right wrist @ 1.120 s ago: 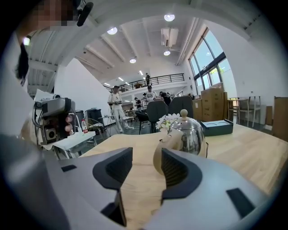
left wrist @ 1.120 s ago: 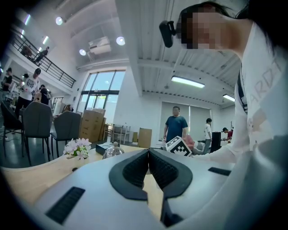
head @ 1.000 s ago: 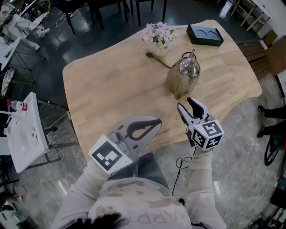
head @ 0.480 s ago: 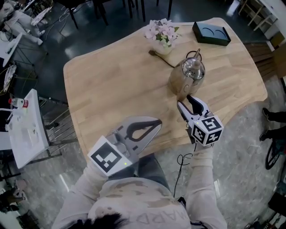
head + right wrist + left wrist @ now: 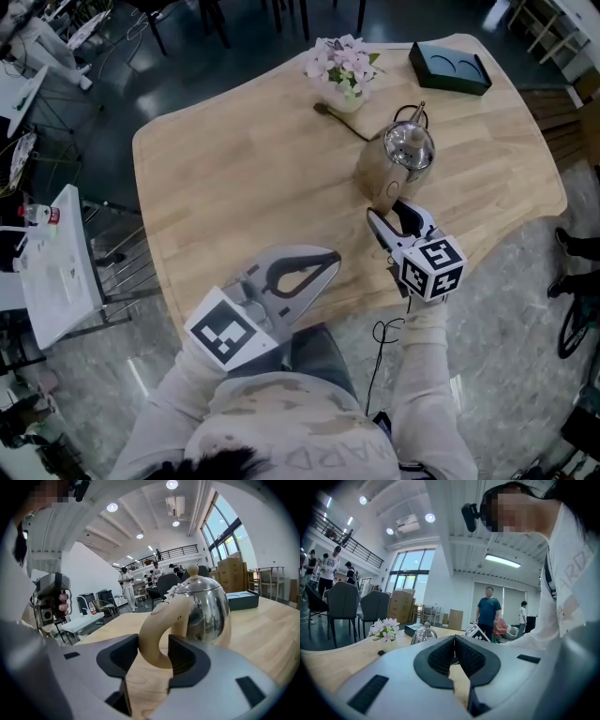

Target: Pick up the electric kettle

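Observation:
The electric kettle has a shiny steel body and a beige base, and it stands on the wooden table right of centre. Its beige loop handle points toward me. My right gripper is open with the handle between its two jaws. In the right gripper view the handle fills most of the gap between the jaws of the right gripper, in front of the kettle's body. My left gripper is shut and empty over the table's near edge. The left gripper looks toward the kettle.
A small vase of pink flowers stands at the table's far side, with a brown spoon-like piece beside it. A dark tray lies at the far right corner. A white side stand is on the floor to the left. Several people stand in the background.
My right gripper has moved forward to the kettle, so the handle now sits between its jaws. The left gripper has stayed put.

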`<state>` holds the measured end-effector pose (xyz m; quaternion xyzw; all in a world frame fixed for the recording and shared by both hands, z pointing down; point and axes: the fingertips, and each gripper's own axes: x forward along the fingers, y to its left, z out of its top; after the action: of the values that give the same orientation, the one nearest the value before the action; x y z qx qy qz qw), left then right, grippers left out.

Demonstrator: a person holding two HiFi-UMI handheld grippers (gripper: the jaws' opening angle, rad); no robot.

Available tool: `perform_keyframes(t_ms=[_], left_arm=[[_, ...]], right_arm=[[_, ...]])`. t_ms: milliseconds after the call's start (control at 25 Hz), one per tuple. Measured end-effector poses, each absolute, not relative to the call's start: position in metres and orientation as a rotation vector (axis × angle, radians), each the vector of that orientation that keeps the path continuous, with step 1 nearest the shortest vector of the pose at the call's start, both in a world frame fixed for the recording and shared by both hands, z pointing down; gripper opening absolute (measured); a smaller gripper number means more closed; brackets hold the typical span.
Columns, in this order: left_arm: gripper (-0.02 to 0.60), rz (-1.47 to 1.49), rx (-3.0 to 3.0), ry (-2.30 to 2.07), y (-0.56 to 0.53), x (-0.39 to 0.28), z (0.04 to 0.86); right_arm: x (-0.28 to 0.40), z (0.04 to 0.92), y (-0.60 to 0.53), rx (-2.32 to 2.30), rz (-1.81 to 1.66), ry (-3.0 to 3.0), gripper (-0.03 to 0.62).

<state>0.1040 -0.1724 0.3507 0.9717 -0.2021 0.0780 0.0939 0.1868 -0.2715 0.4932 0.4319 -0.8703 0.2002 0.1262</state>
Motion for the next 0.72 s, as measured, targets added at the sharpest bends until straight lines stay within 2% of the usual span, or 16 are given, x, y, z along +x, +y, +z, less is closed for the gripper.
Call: perform_keyframes(t_ms=[720], left_arm=[[0.012, 0.239, 2.85, -0.621, -0.19, 0.106, 0.359]], right_arm=[[0.167, 0.505, -0.285, 1.101, 0.609, -2.575, 0.187]])
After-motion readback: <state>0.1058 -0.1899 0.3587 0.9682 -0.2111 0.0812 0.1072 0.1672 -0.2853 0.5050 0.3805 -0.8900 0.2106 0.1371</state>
